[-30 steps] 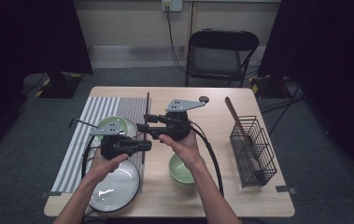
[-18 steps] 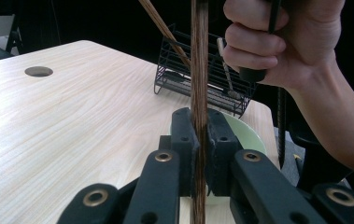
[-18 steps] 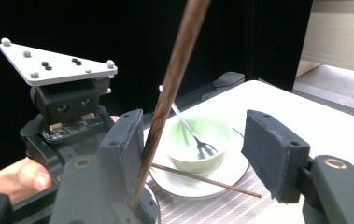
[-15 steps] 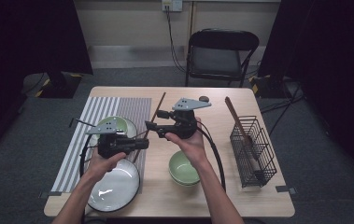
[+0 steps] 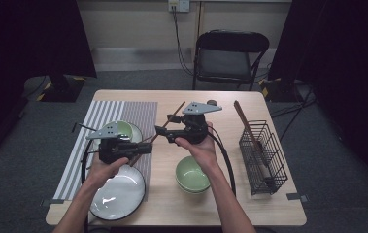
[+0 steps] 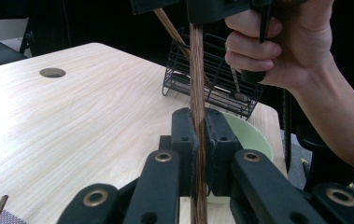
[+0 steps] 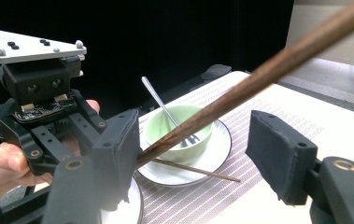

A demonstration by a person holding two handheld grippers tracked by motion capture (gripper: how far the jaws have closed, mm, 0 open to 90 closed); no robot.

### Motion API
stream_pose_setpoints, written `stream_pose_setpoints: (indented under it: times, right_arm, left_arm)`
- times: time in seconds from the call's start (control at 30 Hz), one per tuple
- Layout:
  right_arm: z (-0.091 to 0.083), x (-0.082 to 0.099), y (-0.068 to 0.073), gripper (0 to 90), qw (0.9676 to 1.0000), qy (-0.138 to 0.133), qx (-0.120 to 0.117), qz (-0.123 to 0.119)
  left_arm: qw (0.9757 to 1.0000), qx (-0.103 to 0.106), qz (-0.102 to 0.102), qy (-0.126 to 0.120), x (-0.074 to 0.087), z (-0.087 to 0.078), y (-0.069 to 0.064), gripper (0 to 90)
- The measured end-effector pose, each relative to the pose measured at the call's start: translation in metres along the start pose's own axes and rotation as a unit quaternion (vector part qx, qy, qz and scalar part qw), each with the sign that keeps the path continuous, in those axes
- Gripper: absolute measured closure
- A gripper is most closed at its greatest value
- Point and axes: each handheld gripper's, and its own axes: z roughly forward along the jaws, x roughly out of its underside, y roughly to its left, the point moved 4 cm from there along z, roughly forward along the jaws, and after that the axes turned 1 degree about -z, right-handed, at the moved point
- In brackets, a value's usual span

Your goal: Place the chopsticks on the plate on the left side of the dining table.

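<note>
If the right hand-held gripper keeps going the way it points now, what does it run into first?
Probably the left hand-held gripper, which sits just ahead and holds the chopstick that passes between the right one's open jaws. Past it lie the small green bowl and its plate, though depth is hard to judge.

No readable text or labels, seemingly.

The chopstick (image 6: 197, 84) runs off the left gripper view's bottom edge at six o'clock. Toward one o'clock in the right gripper view, its blurred upper end leaves the frame.
</note>
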Motion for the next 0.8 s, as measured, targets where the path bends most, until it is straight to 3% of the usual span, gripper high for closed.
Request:
stream_pose_setpoints:
  times: [0.8]
  right_arm:
    - [-0.010,0.004,-0.016,28.1,0.9990,0.002,0.045,-0.003]
  left_arm:
    - [0.9999,-0.012,0.000,-0.009,-0.002,-0.011,0.003,84.3]
